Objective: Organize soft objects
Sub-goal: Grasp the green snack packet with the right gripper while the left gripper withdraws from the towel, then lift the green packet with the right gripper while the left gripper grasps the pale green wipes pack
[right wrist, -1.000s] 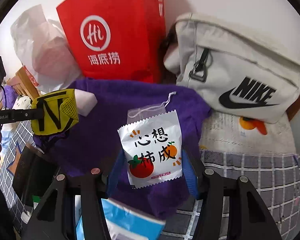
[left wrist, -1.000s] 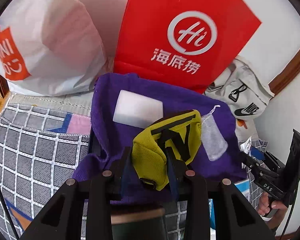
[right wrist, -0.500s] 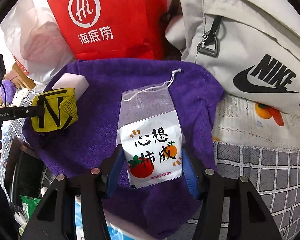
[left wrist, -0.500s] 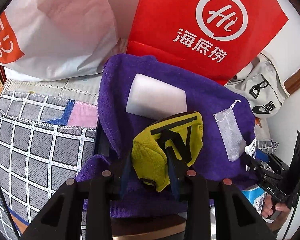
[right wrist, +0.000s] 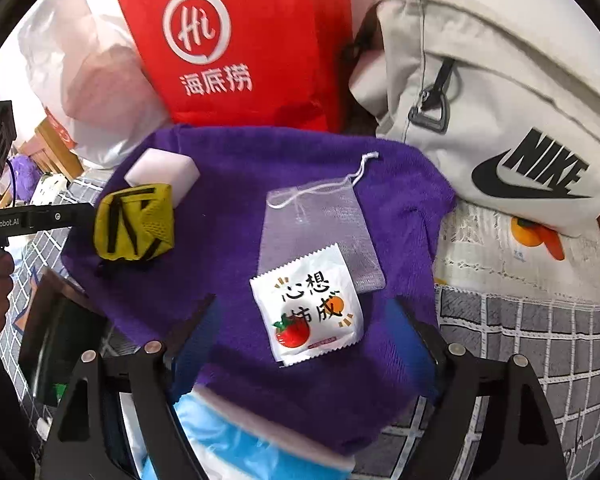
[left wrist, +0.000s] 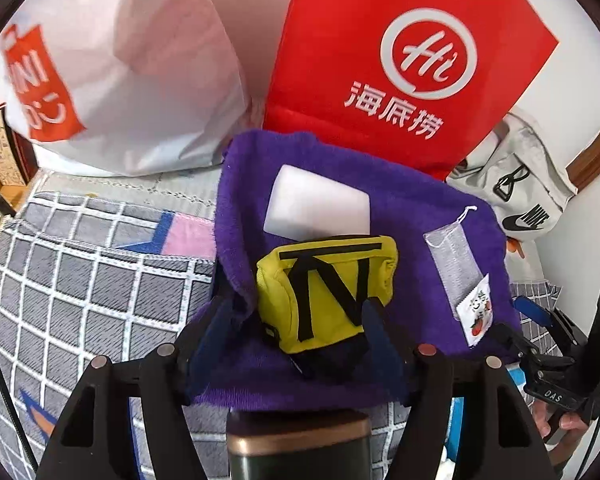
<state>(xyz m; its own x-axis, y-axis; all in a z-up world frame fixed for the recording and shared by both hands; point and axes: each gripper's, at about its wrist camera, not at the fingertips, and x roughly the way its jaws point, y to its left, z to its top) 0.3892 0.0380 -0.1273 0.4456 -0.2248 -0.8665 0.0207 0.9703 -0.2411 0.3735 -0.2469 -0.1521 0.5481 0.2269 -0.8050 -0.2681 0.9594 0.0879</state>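
Note:
A purple towel [left wrist: 380, 200] lies spread on the bedding, with a white foam block [left wrist: 316, 212] on it. A yellow pouch with black straps [left wrist: 324, 292] rests on the towel between the fingers of my left gripper [left wrist: 296, 332]. Its jaws are opening and the left pad stands clear of the pouch. In the right wrist view a white sachet with a tomato print [right wrist: 312, 312] lies on the towel [right wrist: 228, 272], partly over a mesh drawstring bag [right wrist: 320, 232]. My right gripper [right wrist: 304, 332] straddles the sachet, jaws opening, pads well apart from it.
A red paper bag [left wrist: 400, 60] and a white plastic bag [left wrist: 120, 72] stand behind the towel. A white Nike bag [right wrist: 500, 120] leans at the right. Grey checked bedding [left wrist: 80, 280] lies left of the towel, and a blue packet [right wrist: 240, 440] sticks out under its near edge.
Both grippers came down over the towel and spread their jaws. The yellow pouch and the sachet have been let go and now lie on the purple towel.

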